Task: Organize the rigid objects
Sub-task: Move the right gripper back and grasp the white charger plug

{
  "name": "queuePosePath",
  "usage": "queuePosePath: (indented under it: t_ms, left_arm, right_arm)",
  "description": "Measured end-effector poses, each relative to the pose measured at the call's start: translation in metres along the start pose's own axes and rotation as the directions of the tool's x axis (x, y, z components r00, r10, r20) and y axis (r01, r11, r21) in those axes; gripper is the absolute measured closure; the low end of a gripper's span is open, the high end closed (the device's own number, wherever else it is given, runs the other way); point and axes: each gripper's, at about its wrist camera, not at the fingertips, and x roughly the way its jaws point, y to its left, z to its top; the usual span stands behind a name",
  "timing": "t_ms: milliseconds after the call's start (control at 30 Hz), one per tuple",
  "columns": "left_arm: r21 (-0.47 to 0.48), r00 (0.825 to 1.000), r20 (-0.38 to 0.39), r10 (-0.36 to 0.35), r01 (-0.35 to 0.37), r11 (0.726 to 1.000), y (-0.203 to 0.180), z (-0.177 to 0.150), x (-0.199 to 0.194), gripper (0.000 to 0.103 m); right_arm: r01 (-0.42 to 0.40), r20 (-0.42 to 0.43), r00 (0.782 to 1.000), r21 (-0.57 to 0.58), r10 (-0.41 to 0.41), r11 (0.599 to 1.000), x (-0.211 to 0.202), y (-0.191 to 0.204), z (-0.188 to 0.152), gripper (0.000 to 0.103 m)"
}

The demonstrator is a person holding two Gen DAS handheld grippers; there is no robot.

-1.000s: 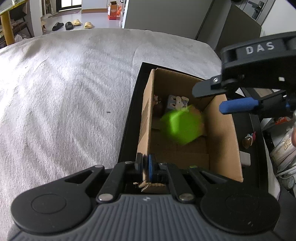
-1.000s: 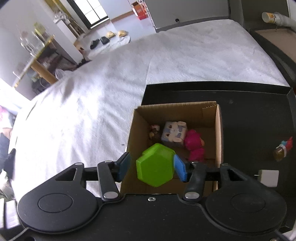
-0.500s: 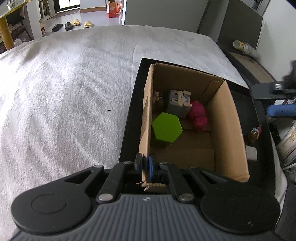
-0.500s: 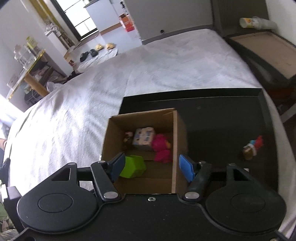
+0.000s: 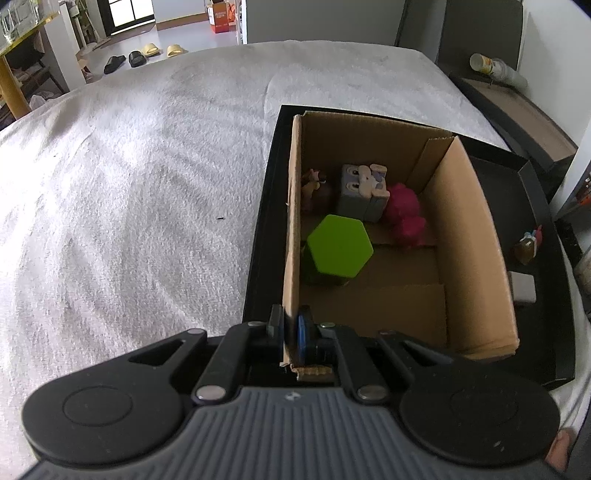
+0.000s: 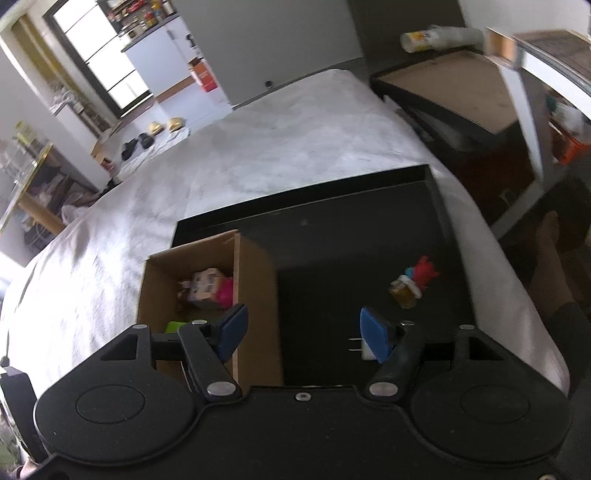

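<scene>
The green hexagonal block (image 5: pixel 339 245), held by the right gripper (image 6: pixel 300 334) a second ago, now lies inside the cardboard box (image 5: pixel 476 236), ahead of the left gripper (image 5: pixel 290 326), which pinches the box's near wall; the right gripper's jaws are opening, empty, with the white plug (image 6: pixel 366 349) and small figurine (image 6: pixel 413 282) ahead as likely next items.

A box (image 5: pixel 472 236) is sitting on the left of a tray (image 6: pixel 332 236) on the bed (image 5: pixel 147 184). Toys are lying inside it. A small figure (image 6: pixel 415 282) and a plug (image 5: pixel 521 287) are lying on the tray, right of the box.

Bright window (image 6: pixel 99 70) at rear, slippers (image 5: pixel 131 59) on pale floor (image 5: pixel 177 31).
</scene>
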Motion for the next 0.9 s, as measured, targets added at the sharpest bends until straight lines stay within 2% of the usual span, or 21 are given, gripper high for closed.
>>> queuePosePath:
  t_ms: [700, 900]
  left_arm:
    - [0.029, 0.998, -0.006, 0.055, -0.055, 0.998, -0.011, 0.001, 0.001, 0.097]
    - [0.028, 0.998, -0.008, 0.061, -0.061, 0.998, -0.012, 0.003, 0.001, 0.097]
  right_arm:
    - [0.004, -0.039, 0.999, 0.135, 0.001, 0.991, 0.006, -0.085, -0.023, 0.036]
    - [0.018, -0.062, 0.998, 0.135, -0.01, 0.991, 0.017, -0.096, -0.028, 0.032]
